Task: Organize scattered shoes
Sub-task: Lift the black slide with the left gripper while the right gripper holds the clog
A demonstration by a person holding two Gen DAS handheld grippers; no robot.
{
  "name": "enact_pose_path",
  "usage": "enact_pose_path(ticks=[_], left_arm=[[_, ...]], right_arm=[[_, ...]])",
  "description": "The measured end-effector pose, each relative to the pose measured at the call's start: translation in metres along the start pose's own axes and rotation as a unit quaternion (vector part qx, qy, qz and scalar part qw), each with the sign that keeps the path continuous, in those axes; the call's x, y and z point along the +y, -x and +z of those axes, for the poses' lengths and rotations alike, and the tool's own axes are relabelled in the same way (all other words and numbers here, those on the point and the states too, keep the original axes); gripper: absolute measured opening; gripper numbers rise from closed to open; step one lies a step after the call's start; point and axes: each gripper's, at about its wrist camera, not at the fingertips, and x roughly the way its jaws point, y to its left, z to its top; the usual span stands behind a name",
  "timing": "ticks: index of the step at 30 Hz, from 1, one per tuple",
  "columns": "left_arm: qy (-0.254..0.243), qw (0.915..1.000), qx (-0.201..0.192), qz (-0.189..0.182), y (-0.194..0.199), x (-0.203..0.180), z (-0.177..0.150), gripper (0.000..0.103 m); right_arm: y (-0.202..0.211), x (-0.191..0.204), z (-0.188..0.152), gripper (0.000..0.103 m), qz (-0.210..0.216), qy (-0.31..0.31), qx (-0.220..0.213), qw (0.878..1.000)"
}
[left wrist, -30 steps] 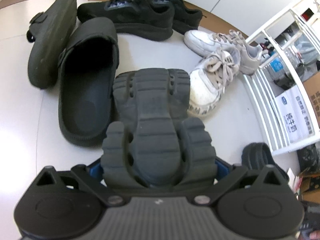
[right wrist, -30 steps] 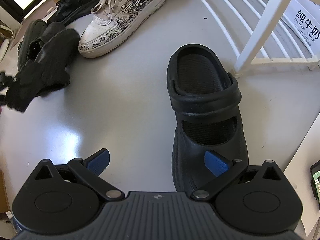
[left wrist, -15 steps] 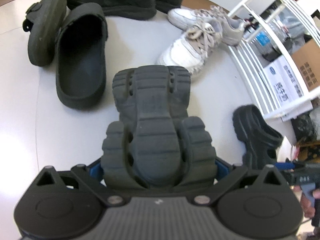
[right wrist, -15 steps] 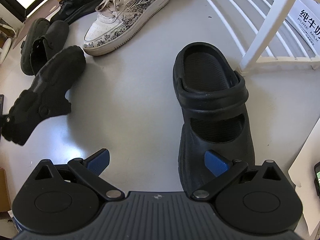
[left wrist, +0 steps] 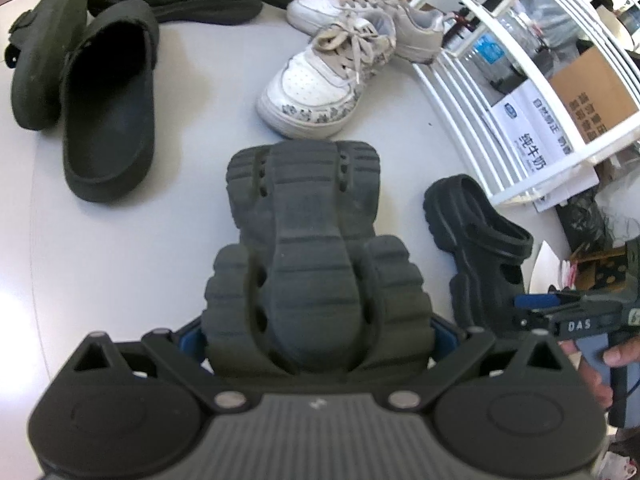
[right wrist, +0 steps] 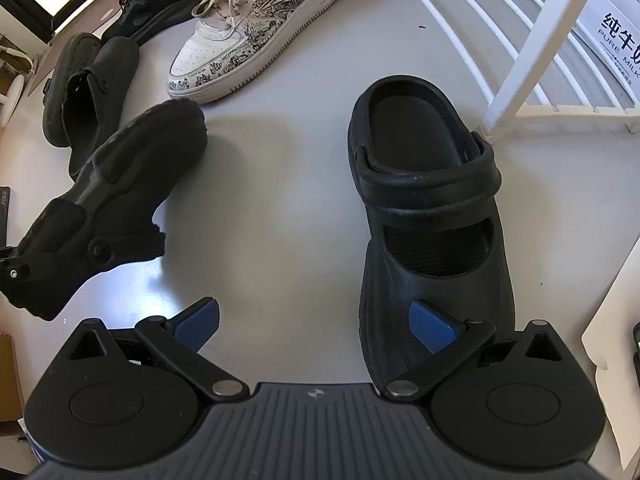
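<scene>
Your left gripper [left wrist: 316,332] clamps a black clog [left wrist: 308,240] sole-up; your right gripper [right wrist: 316,320] gapes beside its mate [right wrist: 428,216] on the floor [right wrist: 280,200].

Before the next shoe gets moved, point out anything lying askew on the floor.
One dark slide is tipped on its edge against its flat partner. The patterned white sneaker lies angled across the other white sneaker. The black clog sits alone by the white rack.

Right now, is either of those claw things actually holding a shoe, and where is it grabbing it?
Yes. The left gripper clamps a black clog at one end, sole up. The right gripper is open, holding nothing.
</scene>
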Motion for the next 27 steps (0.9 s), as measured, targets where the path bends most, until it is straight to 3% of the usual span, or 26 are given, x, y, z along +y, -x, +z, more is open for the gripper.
enact_pose_path(ticks=[15, 27], left_arm=[[0.012, 0.9997, -0.006, -0.021, -0.025, -0.010, 0.013, 0.103], [0.007, 0.9989, -0.047, 0.007, -0.033, -0.010, 0.032, 0.103]], right_arm=[[-0.001, 0.000, -0.002, 0.103, 0.002, 0.002, 0.001, 1.000], [-0.001, 0.004, -0.004, 0.103, -0.004, 0.006, 0.002, 1.000]])
